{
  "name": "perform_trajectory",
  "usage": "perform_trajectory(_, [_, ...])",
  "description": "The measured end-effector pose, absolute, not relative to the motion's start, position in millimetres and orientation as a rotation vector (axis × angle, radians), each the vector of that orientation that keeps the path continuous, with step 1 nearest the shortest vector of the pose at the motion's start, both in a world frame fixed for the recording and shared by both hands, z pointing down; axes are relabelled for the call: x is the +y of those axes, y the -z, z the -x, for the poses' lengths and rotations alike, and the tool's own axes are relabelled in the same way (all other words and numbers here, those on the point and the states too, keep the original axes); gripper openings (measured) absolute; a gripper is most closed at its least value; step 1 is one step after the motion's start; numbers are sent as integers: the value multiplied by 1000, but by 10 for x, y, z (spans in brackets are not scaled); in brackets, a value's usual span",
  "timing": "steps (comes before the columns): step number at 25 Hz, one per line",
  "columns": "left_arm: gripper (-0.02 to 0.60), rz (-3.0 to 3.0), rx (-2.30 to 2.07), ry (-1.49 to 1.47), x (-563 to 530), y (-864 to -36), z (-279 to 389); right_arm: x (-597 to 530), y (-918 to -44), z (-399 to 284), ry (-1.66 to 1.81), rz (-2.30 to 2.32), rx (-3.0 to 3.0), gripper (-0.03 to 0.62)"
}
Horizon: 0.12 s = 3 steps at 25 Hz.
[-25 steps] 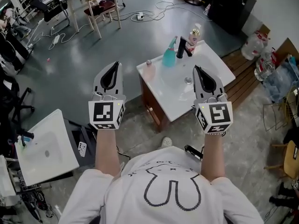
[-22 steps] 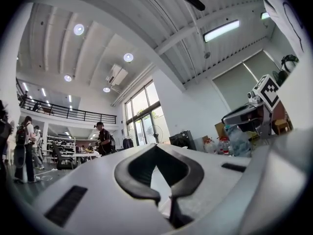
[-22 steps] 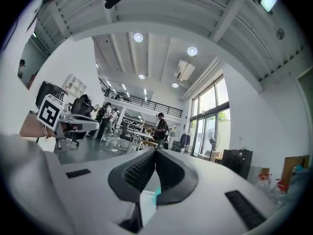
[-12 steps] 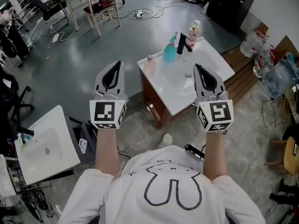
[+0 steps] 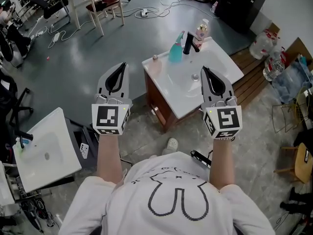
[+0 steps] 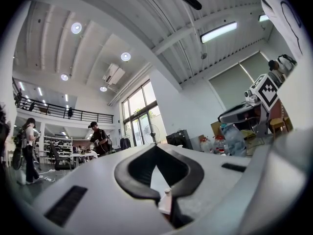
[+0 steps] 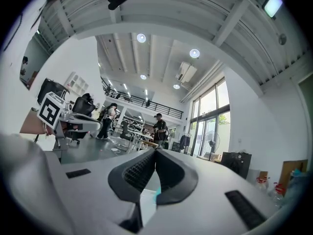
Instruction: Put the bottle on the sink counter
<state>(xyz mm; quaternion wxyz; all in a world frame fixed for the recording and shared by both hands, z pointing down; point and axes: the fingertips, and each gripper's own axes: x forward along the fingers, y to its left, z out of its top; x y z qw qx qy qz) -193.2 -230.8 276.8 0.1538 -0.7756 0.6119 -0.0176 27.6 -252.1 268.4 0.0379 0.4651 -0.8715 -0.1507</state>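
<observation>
A white sink counter (image 5: pixel 215 65) on a brown cabinet stands ahead of me. On it are a small pink bottle (image 5: pixel 154 65) at the left corner, a blue spray bottle (image 5: pixel 176 50), a black faucet (image 5: pixel 189 43) and a white bottle with a pink label (image 5: pixel 200 33) at the back. My left gripper (image 5: pixel 122 64) hangs shut and empty in the air, left of the counter. My right gripper (image 5: pixel 203 69) is shut and empty above the basin's near side. The pink bottle (image 6: pixel 166 202) shows through the gap in the left gripper view, and a teal shape (image 7: pixel 157 195) through the gap in the right gripper view.
A second white sink (image 5: pixel 44 153) lies on the floor at the left. Large water jugs (image 5: pixel 261 44), a wooden pallet (image 5: pixel 253 77) and a black cabinet (image 5: pixel 239 4) stand to the right and behind. Chairs, a table and cables fill the far floor. Several people stand in the distance.
Both grippers stay shut and held in the same pose. The counter and the floor have slid slightly in the head view as the person shifted.
</observation>
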Motion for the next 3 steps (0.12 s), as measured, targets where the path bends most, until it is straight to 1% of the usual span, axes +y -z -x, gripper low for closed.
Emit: perform_trajectory(3, [9, 2225, 1754, 51, -2297, -2781, 1930, -2508, -2705, -266, 461, -1426, -2674, 29])
